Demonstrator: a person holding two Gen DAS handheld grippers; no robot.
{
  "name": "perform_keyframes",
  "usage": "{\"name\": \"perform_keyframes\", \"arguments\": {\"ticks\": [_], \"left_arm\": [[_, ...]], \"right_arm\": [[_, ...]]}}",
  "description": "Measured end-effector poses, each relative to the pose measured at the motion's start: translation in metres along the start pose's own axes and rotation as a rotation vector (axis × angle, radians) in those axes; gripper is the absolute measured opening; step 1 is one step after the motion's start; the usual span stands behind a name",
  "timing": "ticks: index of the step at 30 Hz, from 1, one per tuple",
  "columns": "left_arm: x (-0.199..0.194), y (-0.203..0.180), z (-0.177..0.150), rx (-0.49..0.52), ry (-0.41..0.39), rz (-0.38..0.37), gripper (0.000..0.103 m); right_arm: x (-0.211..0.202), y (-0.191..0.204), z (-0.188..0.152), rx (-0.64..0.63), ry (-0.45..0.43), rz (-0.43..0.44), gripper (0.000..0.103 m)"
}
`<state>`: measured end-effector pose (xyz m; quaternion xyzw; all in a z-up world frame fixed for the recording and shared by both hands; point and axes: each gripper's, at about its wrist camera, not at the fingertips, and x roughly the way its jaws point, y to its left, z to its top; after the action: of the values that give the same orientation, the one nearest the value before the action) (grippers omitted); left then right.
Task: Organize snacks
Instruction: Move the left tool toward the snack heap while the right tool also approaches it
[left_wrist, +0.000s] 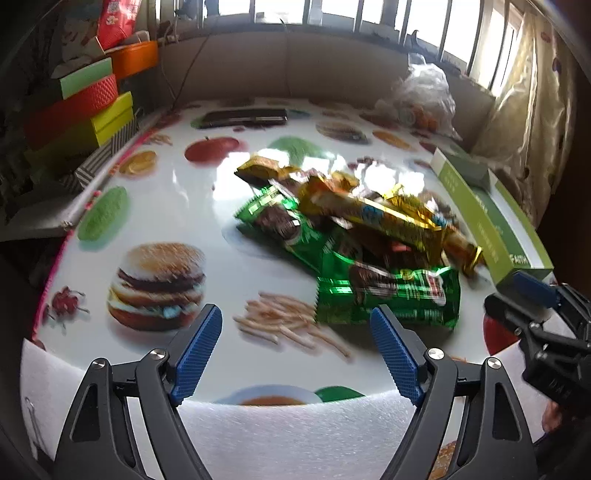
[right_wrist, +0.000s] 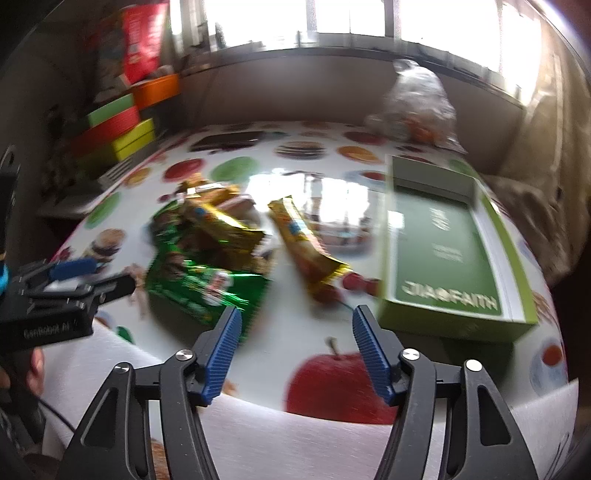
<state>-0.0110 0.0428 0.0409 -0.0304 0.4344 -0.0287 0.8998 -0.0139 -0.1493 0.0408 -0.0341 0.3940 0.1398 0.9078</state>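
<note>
A heap of snack packets lies mid-table: green foil packs (left_wrist: 388, 295) (right_wrist: 199, 291) and gold wrapped bars (left_wrist: 376, 218) (right_wrist: 221, 225). One gold bar (right_wrist: 306, 247) lies apart, between the heap and a green open box (right_wrist: 447, 251) (left_wrist: 491, 225) at the right. My left gripper (left_wrist: 295, 325) hovers open near the front edge, just short of the green packs, nothing between its fingers. My right gripper (right_wrist: 295, 325) hangs open near the front edge, between the green pack and the box, empty. Each gripper shows at the side of the other's view: the right gripper (left_wrist: 532, 295) and the left gripper (right_wrist: 74, 280).
The table (left_wrist: 184, 206) wears a cloth printed with burgers, apples and fries. Stacked coloured boxes (left_wrist: 88, 103) stand at the far left, a clear plastic bag (left_wrist: 424, 96) at the far right, a dark flat object (left_wrist: 243, 118) at the back. A wall and windows close the far side.
</note>
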Motion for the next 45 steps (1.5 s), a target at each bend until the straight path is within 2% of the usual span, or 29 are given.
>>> {"name": "perform_keyframes", "arguments": {"ticks": [4,7,13,19,24,31,45], "left_arm": [[-0.006,0.01,0.006,-0.007,-0.014,-0.012,0.081],[-0.006,0.016,0.011,-0.014,-0.013,-0.023,0.068],[-0.004,0.016,0.016,0.012,-0.011,-0.048,0.065],[0.001,0.023,0.021,0.001,-0.005,-0.044,0.065],[0.005,0.027,0.022,-0.004,0.001,-0.043,0.065],[0.008,0.031,0.026,-0.001,0.003,-0.046,0.065],[0.01,0.031,0.029,-0.002,0.005,-0.057,0.065]], "right_arm": [[-0.001,0.019,0.011,-0.071,-0.017,0.065,0.059],[0.004,0.029,0.016,-0.116,-0.006,0.09,0.057],[0.018,0.051,0.022,-0.199,0.025,0.162,0.045],[0.027,0.064,0.025,-0.265,0.04,0.243,0.045],[0.041,0.075,0.025,-0.348,0.075,0.233,0.045],[0.055,0.078,0.023,-0.391,0.085,0.185,0.046],[0.059,0.083,0.018,-0.456,0.112,0.237,0.054]]}}
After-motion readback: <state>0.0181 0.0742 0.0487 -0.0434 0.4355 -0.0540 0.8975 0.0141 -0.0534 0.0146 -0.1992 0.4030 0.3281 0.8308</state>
